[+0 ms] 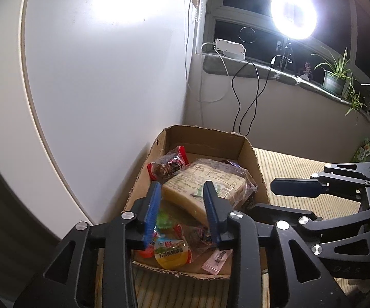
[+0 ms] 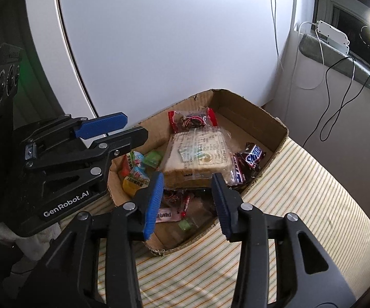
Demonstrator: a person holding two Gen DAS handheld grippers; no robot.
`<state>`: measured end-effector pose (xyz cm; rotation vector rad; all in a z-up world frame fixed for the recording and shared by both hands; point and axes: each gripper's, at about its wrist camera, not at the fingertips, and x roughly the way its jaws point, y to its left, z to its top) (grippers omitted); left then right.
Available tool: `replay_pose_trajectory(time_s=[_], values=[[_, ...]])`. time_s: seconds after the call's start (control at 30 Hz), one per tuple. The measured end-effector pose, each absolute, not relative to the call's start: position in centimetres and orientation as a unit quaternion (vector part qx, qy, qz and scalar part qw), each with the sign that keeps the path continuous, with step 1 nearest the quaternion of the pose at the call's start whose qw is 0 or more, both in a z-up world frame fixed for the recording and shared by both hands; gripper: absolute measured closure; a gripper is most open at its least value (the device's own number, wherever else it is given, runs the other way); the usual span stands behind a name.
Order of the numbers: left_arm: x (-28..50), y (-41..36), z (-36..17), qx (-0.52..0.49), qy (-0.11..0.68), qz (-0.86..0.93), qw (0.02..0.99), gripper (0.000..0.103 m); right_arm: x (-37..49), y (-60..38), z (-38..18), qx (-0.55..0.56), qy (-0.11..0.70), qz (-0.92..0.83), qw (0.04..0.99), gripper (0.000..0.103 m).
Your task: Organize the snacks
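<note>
**Snacks gathered in cardboard box as two grippers hang above it, jaws apart**

A shallow cardboard box (image 2: 269,125) sits on a striped cloth (image 2: 300,192) against a white wall, holding a jumble of wrapped snacks. The largest, a clear-wrapped sandwich (image 2: 197,154) with a printed label, lies flat near the middle of the box, one flat edge turned toward the cameras; its long axis cannot be told for sure through the fisheye. A red-ended packet (image 2: 192,120) lies behind it toward the far wall of the box, its long axis running across the box. The left gripper (image 1: 182,213) hangs over the near end of the box with its blue pads parted and nothing between them, the sandwich showing in the gap below. The right gripper (image 2: 188,200) hangs likewise over the near rim, its pads apart and clamped on nothing.

The right wrist view alone shows a dark chocolate bar (image 2: 251,156) wedged at the sandwich's right side, angled toward the box's right wall, and a small green sweet (image 2: 186,224) on the box floor. The left wrist view alone shows a bright ring lamp (image 1: 294,16) at a dark window, a potted plant (image 1: 335,77) on the sill, and a green packet (image 1: 363,151) lying outside the box, on the cloth's far right. Both views catch a yellow jelly cup (image 1: 170,255) and a pink wrapped bar (image 1: 217,259) near the front.
</note>
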<state>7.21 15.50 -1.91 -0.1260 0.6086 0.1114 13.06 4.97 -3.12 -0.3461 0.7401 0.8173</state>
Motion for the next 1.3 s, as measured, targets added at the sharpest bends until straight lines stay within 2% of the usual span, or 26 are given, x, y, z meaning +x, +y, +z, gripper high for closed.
replay_pose_trajectory(time_s=[0.07, 0.2, 0.27, 0.43, 0.6, 0.77, 0.87, 0.93, 1.07, 1.17, 1.3], values=[[7.2, 15.4, -1.9, -0.061, 0.299, 0.055, 0.951, 0.065, 13.1, 4.7, -3.1, -0.163, 0.35, 0.386, 0.838, 0.061], [7.0, 15.3, -1.7, -0.061, 0.296, 0.058, 0.951, 0.056, 13.0, 4.3, -3.2, -0.162, 0.347, 0.382, 0.841, 0.048], [6.8, 15.3, -1.5, -0.059, 0.294, 0.06, 0.952, 0.055, 12.8, 4.0, -3.2, -0.164, 0.344, 0.378, 0.844, 0.046], [6.5, 14.8, -1.3, -0.053, 0.292, 0.063, 0.953, 0.048, 12.5, 3.0, -3.0, -0.16, 0.337, 0.368, 0.852, 0.033], [6.0, 14.5, -1.0, -0.054, 0.288, 0.066, 0.954, 0.046, 12.1, 1.7, -2.5, -0.157, 0.326, 0.355, 0.862, 0.022], [5.0, 14.2, -0.5, -0.059, 0.279, 0.069, 0.956, 0.039, 11.4, 0.2, -1.9, -0.149, 0.315, 0.338, 0.874, 0.02], [4.3, 13.8, -0.2, -0.059, 0.274, 0.068, 0.958, 0.036, 10.7, -0.8, -1.4, -0.145, 0.302, 0.322, 0.886, 0.014], [3.9, 13.4, 0.0, -0.056, 0.27, 0.072, 0.958, 0.031, 10.2, -1.4, -1.1, -0.143, 0.292, 0.311, 0.893, 0.011], [3.1, 12.7, 0.2, -0.054, 0.266, 0.079, 0.959, 0.03, 9.1, -2.8, -0.8, -0.139, 0.278, 0.287, 0.906, 0.011], [2.4, 12.2, 0.3, -0.052, 0.263, 0.085, 0.96, 0.025, 8.6, -3.9, -0.8, -0.13, 0.275, 0.276, 0.912, 0.01], [1.8, 11.4, 0.4, -0.047, 0.26, 0.091, 0.96, 0.025, 8.0, -5.2, -0.8, -0.115, 0.271, 0.259, 0.92, 0.004]])
